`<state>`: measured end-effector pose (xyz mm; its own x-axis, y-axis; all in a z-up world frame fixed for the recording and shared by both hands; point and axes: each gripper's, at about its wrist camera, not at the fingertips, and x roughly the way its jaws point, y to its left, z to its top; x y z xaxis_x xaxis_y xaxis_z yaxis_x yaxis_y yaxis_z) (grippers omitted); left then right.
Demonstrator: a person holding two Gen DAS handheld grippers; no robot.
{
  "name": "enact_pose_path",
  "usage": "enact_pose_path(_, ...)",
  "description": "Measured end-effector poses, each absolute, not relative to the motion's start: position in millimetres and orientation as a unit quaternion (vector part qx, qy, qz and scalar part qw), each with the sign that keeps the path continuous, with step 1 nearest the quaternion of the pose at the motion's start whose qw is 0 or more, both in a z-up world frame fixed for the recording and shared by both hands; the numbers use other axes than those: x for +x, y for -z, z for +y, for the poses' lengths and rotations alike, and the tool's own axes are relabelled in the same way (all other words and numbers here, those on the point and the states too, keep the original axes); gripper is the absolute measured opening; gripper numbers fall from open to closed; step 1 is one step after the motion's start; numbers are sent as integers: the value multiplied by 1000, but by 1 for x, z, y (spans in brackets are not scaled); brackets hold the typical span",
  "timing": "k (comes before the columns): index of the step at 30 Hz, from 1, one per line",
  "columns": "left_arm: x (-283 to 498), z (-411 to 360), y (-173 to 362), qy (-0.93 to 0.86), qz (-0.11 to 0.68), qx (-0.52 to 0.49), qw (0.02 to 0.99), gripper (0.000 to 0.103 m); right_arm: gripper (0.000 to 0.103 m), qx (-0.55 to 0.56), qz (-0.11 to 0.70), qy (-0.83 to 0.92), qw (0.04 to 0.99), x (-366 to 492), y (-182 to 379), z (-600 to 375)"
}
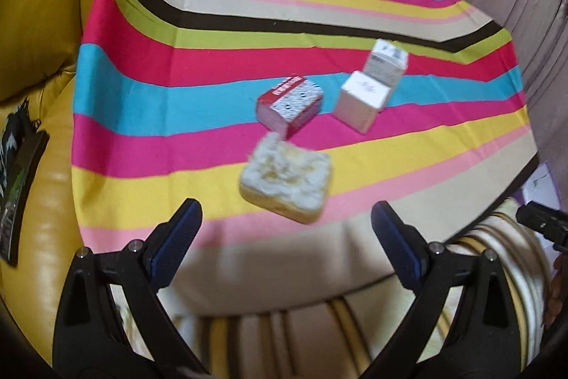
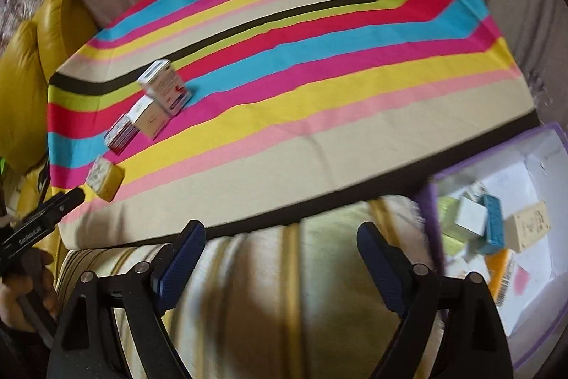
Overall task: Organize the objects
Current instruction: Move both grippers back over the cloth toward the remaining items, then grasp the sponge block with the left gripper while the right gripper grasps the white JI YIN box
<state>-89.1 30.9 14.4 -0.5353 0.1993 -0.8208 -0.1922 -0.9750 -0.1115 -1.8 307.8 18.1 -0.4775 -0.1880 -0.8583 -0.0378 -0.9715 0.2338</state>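
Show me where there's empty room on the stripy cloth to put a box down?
The striped cloth is bare across its whole half toward the purple-rimmed bin. It is crowded on the side by the yellow leather seat: yellow sponge, red-and-white box, white cube box, tall white carton.

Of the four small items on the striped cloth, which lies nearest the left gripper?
The yellow sponge, just ahead of the left gripper; the three boxes lie farther back.

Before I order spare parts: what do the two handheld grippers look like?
Both alike: left gripper and right gripper have black plastic frames with triangular cut-outs, silver pivot pins, and dark blue ribbed pads on the jaws. Seen side-on, the left's black body carries small white lettering.
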Motion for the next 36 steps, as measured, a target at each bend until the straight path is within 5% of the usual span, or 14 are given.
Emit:
enact_pose_path(13, -120, 37, 14, -859, 32, -495, 129, 96, 88, 506, -88, 854, 76, -53, -16, 233)
enact_pose_path(17, -124, 37, 17, -852, 20, -497, 161, 71, 88, 507, -81, 854, 80, -68, -13, 212)
enact_pose_path(36, -113, 14, 9, -879, -28, -461, 119, 68, 88, 508, -154, 846, 47, -152, -10, 143)
